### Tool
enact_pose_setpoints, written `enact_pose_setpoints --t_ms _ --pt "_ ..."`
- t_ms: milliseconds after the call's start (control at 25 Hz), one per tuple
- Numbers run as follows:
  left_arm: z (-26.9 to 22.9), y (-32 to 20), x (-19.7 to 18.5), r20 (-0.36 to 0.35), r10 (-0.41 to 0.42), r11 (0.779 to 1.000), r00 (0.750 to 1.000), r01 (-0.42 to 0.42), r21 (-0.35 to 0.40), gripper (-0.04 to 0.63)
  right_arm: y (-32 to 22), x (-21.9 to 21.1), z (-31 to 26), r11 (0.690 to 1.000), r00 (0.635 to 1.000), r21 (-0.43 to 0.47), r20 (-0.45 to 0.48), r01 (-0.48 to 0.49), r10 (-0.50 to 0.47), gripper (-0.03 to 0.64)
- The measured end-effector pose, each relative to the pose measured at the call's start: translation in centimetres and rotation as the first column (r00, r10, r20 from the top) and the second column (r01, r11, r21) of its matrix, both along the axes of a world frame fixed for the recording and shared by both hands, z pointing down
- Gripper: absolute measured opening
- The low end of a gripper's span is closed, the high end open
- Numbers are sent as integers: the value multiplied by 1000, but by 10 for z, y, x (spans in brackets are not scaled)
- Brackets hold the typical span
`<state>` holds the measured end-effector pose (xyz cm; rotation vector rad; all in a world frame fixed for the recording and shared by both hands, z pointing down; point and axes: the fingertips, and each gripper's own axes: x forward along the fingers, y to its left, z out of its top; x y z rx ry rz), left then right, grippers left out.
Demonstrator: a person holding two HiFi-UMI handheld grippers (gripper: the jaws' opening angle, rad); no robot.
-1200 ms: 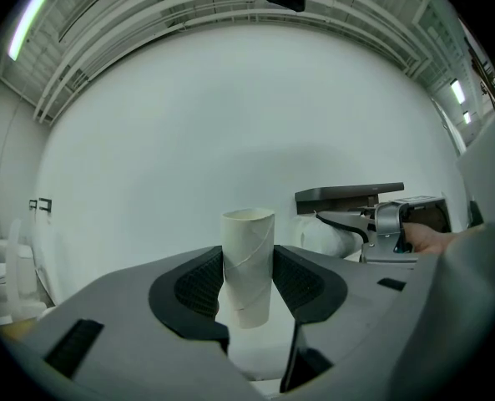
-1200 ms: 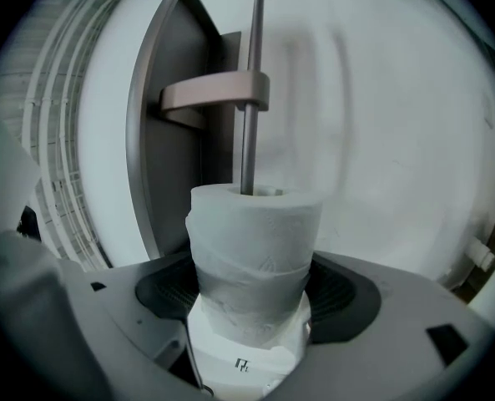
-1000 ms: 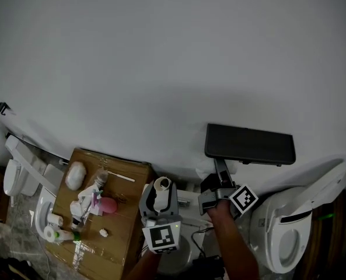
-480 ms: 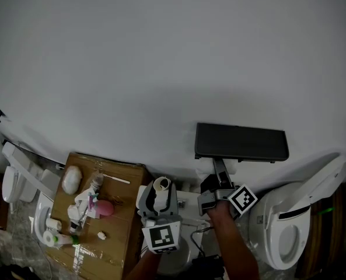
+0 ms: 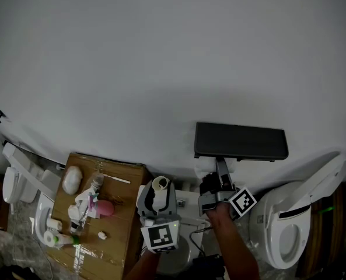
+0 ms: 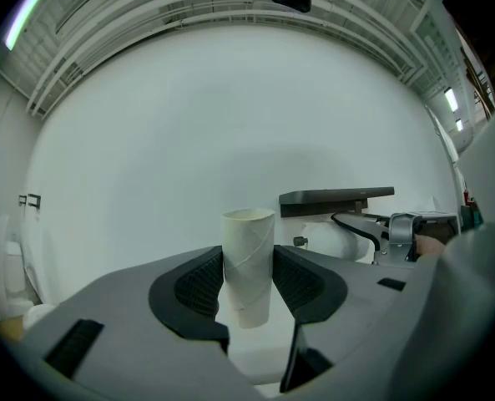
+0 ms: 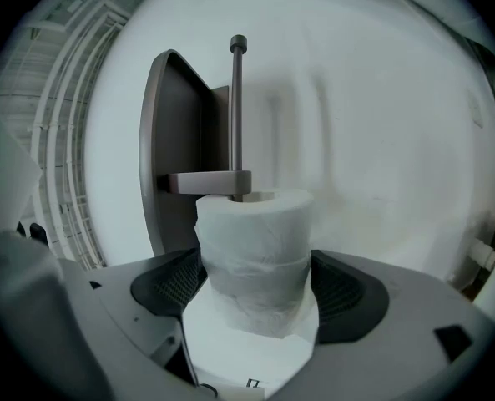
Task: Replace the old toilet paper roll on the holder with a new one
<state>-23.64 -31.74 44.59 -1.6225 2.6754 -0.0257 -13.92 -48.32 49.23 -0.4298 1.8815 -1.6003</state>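
Note:
My left gripper point(image 6: 247, 281) is shut on an empty cardboard tube point(image 6: 248, 257), held upright; in the head view this gripper point(image 5: 157, 202) sits low in the middle with the tube point(image 5: 160, 184) sticking out. The new white toilet roll point(image 7: 254, 253) sits on the metal rod point(image 7: 237, 115) of the dark holder point(image 7: 170, 140). My right gripper point(image 7: 255, 289) has just been opening its jaws. The roll is between them and the pads stand right at its sides without squeezing. Seen from the head, the right gripper point(image 5: 219, 184) is just under the holder's black shelf point(image 5: 241, 142).
A white toilet with its lid up point(image 5: 289, 238) stands right of the holder. A cardboard box point(image 5: 129, 214) at the left carries several small items, a pink one point(image 5: 106, 207) among them. Another toilet point(image 5: 15, 179) is at the far left. A plain white wall fills the background.
The head view has shifted slightly, so the holder sits further left in it. The right gripper's jaws stand a little wider round the roll. The left gripper and its tube have not moved.

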Motion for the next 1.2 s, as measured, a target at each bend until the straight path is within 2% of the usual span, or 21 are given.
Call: enact_pose_setpoints --t_ms 200,520,800,1200 --pt "-1 1 5 13 12 1000 1000 -12 -9 201 6 8 5 1000 1000 -11 -9 3 -3 407" --pt "-10 0 21 -5 38 999 999 -38 17 201 24 24 10 1000 999 -18 -29 14 -15 407" --pt "-14 6 37 1 69 997 998 -69 22 201 46 49 6 1000 998 20 -55 12 -11 407" --pt "-25 14 68 3 144 989 990 -144 37 201 82 106 -12 997 996 54 -57 -62 65 405"
